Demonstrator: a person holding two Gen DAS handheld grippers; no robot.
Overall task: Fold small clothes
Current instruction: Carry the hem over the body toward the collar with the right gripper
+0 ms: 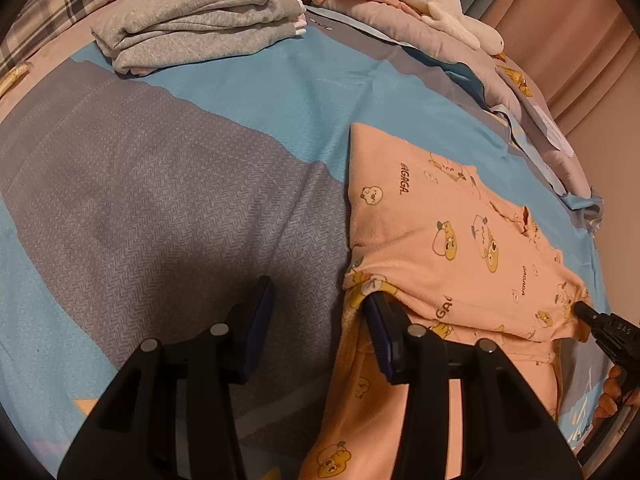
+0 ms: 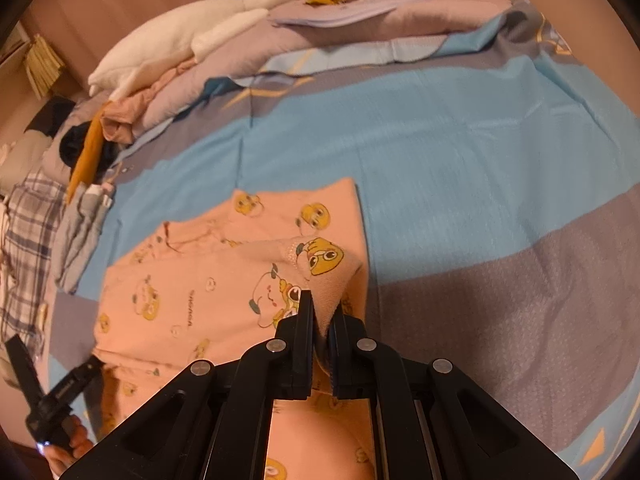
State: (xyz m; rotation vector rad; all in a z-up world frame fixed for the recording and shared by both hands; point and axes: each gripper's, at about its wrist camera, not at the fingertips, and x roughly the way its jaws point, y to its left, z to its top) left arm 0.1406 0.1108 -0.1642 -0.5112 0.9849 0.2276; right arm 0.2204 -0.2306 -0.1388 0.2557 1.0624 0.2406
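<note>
Mid-fold: right gripper (image 2: 320,312) clamped a corner of the peach cartoon-print cotton garment (image 2: 224,280); left gripper (image 1: 320,312) stood apart at its edge. Next, likely laying the corner flat.

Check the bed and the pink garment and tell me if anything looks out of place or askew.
Nothing is damaged or spilled. The pink cartoon-print garment lies mid-fold on the blue and grey bedsheet, one corner pinched up in the shut right gripper. The left gripper has one finger tucked under the garment's folded edge. The folded grey clothes sit neatly stacked.
</note>
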